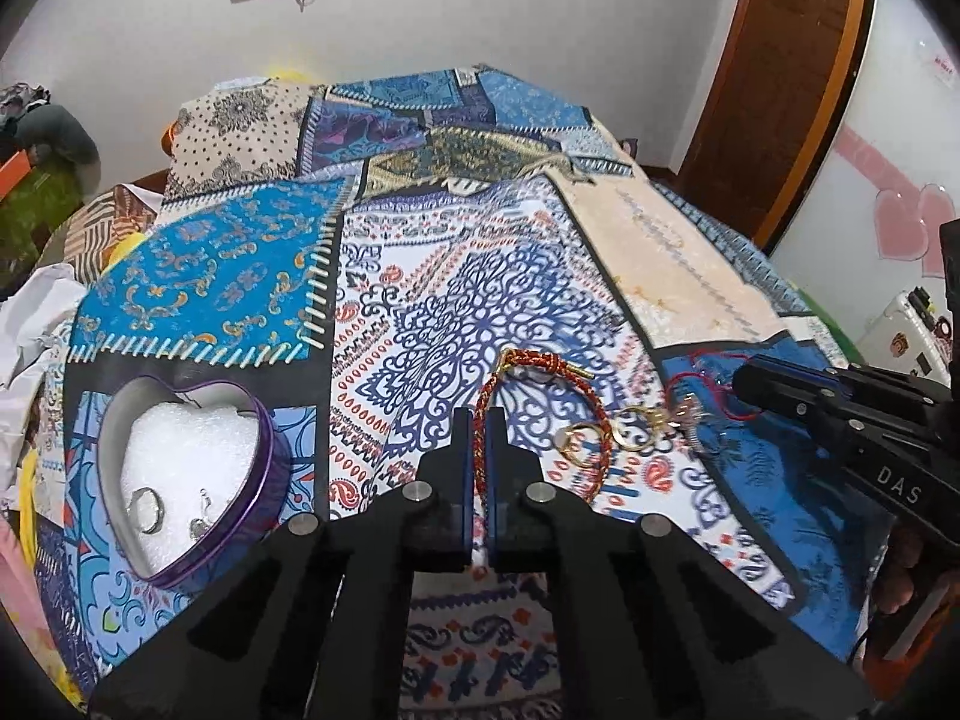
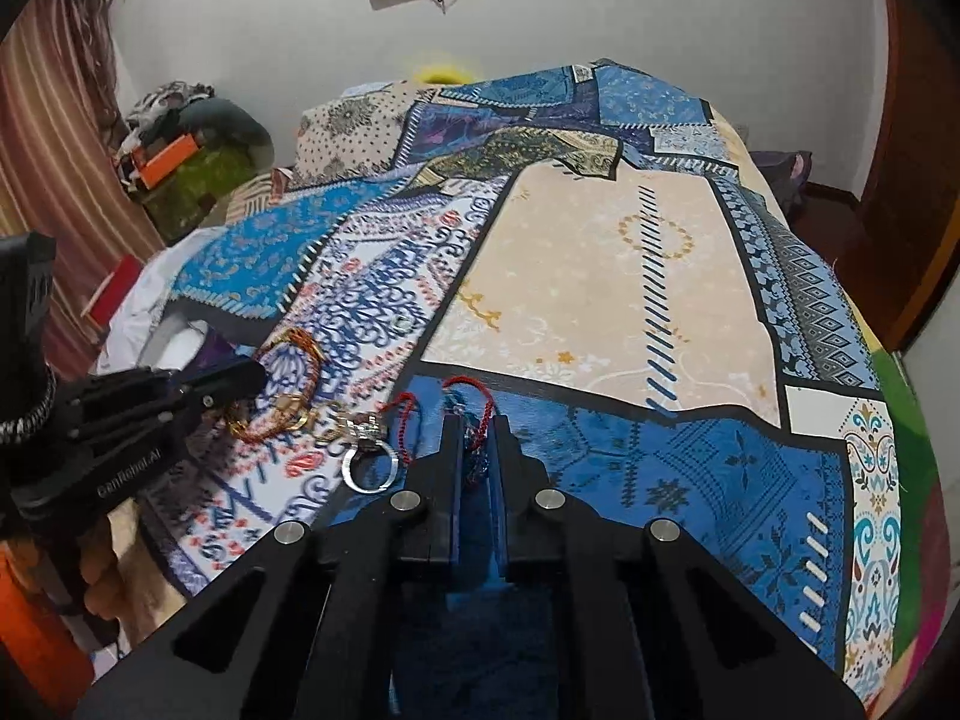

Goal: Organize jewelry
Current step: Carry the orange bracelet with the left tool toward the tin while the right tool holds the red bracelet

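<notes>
My left gripper (image 1: 479, 420) is shut on the red-and-gold braided bracelet (image 1: 543, 414), which lies looped on the patterned cloth. Gold rings (image 1: 606, 438) and a small silver charm (image 1: 687, 414) lie just right of it. My right gripper (image 2: 478, 426) is shut on a thin red bead string (image 2: 474, 387) on the blue patch. A silver ring (image 2: 370, 468) lies left of its fingers. The purple heart-shaped tin (image 1: 264, 480) with white foam holds silver rings (image 1: 150, 510) at the left. Each gripper shows in the other's view: the right one (image 1: 744, 384) and the left one (image 2: 252, 375).
The patchwork cloth (image 2: 600, 276) covers a bed. White paper and clutter (image 1: 30, 312) lie past its left edge. A wooden door (image 1: 780, 78) stands at the right. A small suitcase (image 1: 906, 330) sits by the wall at the right.
</notes>
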Motion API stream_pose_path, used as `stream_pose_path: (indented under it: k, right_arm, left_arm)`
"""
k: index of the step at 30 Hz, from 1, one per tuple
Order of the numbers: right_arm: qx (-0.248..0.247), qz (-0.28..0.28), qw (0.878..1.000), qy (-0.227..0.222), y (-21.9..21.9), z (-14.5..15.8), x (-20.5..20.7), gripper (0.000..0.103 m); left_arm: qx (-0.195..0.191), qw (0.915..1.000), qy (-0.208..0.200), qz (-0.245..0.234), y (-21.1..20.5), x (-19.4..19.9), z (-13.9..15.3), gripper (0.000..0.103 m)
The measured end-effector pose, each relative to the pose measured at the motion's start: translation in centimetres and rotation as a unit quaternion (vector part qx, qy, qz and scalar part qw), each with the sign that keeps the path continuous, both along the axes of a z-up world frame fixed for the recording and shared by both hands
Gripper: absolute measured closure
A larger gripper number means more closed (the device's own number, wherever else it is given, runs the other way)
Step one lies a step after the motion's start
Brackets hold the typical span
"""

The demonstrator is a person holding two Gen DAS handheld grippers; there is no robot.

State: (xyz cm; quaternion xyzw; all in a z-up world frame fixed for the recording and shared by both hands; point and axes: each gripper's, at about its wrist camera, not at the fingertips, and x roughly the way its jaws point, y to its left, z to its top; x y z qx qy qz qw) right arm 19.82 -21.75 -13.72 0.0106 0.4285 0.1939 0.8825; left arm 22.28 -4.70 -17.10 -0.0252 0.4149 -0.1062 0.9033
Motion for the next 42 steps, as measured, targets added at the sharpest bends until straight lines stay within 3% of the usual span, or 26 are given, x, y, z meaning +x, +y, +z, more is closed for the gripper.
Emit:
stream_pose_path:
  k: [11,23,30,42]
  right_arm:
    - [0.015,-0.007,0.998,-0.063,0.4,5.0,-1.5,0.096]
    - [0.017,0.006,0.991,-0.129,2.8,9.4,-3.5,0.096]
    - [0.023,0.026,0.989,-0.141,5.4,10.2,-3.5,0.096]
    - [0.02,0.087,0.987,-0.136,11.7,9.6,-3.4,0.096]
  left_arm:
    - [-0.019,0.998,-0.058,0.016,1.6,-2.5,4.8,0.102]
    - [-0.026,0.9938,-0.1,0.041,4.8,-5.4,7.8,0.102]
    - [-0.028,0.9904,-0.118,0.067,8.1,-7.1,8.5,0.102]
    - [-0.034,0.9876,-0.108,0.109,13.6,-7.9,7.0,0.102]
